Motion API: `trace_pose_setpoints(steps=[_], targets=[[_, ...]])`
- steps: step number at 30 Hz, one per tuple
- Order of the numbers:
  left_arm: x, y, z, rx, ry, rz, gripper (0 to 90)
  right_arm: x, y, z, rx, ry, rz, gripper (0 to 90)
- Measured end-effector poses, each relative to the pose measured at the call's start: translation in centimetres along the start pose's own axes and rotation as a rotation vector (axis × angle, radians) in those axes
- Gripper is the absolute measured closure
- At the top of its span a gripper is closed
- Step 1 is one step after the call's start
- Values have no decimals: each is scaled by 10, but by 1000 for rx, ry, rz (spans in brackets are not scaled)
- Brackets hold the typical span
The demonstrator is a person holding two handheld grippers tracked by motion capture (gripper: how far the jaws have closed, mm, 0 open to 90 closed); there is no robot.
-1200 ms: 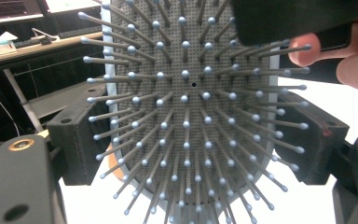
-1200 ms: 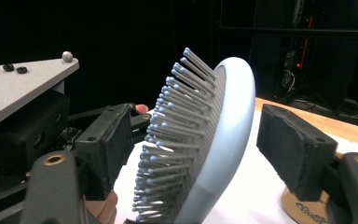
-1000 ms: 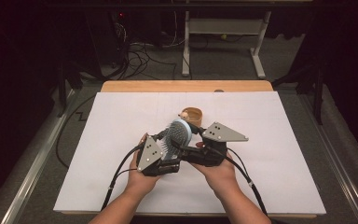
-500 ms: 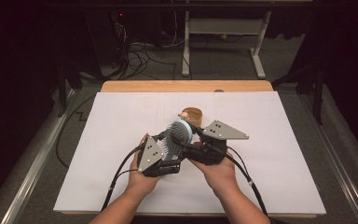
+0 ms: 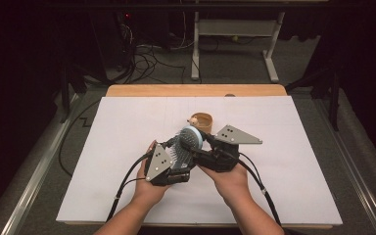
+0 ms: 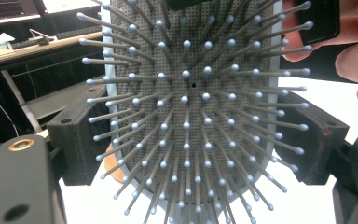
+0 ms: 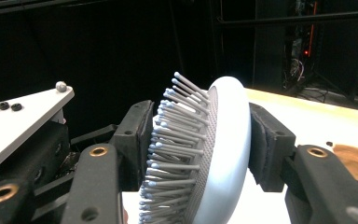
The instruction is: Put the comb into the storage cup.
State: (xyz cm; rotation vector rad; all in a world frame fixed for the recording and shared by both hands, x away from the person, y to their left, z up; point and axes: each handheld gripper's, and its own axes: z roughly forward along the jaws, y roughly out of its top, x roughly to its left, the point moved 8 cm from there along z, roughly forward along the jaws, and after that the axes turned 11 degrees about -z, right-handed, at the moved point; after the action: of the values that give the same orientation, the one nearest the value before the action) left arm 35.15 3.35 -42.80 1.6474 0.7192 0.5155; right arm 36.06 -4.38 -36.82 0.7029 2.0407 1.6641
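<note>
A pale blue hairbrush (image 5: 191,139) with grey bristles is held up over the white table sheet (image 5: 127,127) between both grippers. My left gripper (image 5: 180,155) is shut on it from below. In the left gripper view the bristles of the hairbrush (image 6: 191,107) face the camera, and the pads (image 6: 81,140) press the head's two edges. My right gripper (image 5: 198,144) has just been closing on the brush head. In the right gripper view one pad (image 7: 265,144) lies against the smooth back of the hairbrush (image 7: 226,140), and the other meets the bristle tips.
A small round wooden dish (image 5: 201,120) with a bead at its rim sits just behind the grippers. The wooden table edge (image 5: 196,90) runs along the back. Cables trail from both grippers towards the front edge. Metal rails flank the table.
The right gripper's jaws have narrowed around the brush head. Both hands and the brush stay where they were.
</note>
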Motion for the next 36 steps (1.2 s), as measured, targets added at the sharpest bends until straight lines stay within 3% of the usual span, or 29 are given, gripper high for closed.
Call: trace_pose_setpoints(steps=[36], targets=[[2, 0, 0, 8, 10, 5, 198, -2, 2, 1, 35, -61, 12, 586]])
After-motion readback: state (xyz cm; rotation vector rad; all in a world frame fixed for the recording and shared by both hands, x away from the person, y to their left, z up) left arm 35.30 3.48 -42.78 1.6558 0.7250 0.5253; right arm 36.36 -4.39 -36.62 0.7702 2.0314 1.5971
